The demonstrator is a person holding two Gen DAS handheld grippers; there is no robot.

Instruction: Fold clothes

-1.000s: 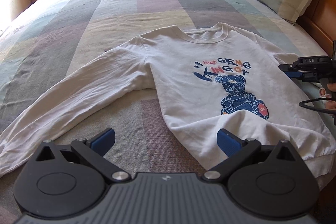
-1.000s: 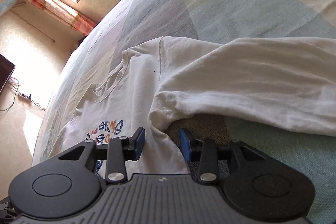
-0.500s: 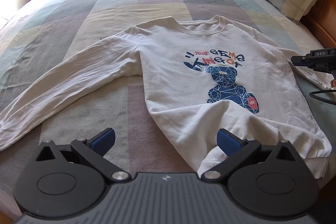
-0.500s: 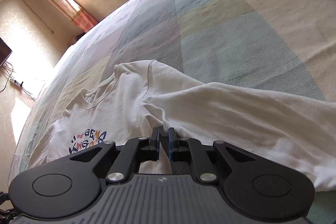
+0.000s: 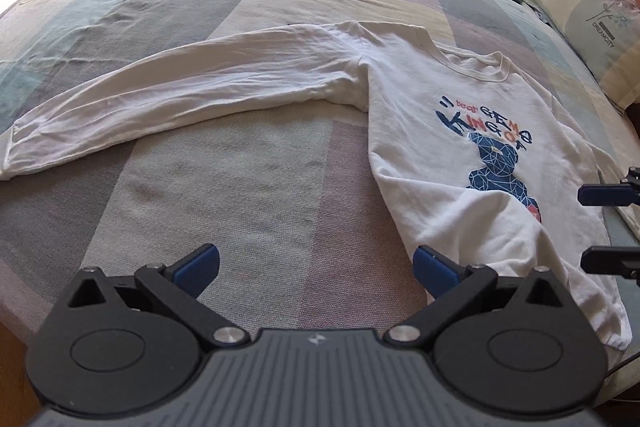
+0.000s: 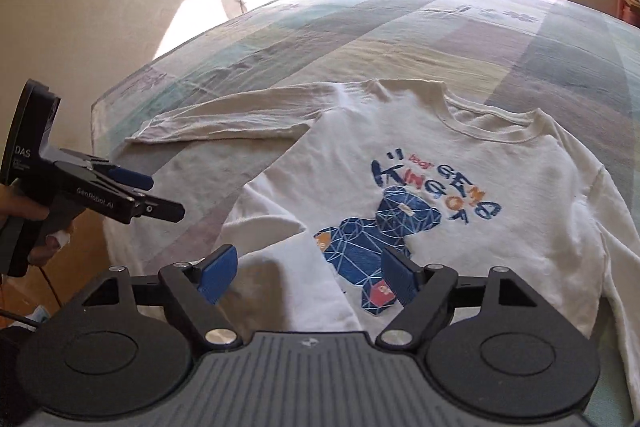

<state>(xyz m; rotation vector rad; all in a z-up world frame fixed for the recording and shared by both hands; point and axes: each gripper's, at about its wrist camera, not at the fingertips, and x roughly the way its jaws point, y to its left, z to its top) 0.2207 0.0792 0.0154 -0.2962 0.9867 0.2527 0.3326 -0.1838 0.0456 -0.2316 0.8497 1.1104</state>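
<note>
**Sweatshirt spread flat, both pairs of fingers released at its hem**

A white long-sleeved sweatshirt (image 5: 460, 131) with a blue bear print lies face up on the bed (image 5: 240, 7), unfolded. In my left wrist view its body fills the right half of the frame, collar toward the upper right, hem toward the lower right. One sleeve (image 5: 180, 99) stretches straight out from the shoulder to the far left edge of the frame, its long axis running left to right across the picture.

My left gripper (image 5: 316, 265) is spread wide and holds nothing. Its right finger sits just beside the hem corner; the sleeve lies above and well apart.

In my right wrist view, my right gripper (image 6: 310, 277) is also spread wide and empty, poised over the lower part of the bear print, with the hem bunched between the fingers.

I judge the outstretched sleeve is nearer my left hand, so folding it inward falls to that side.
</note>
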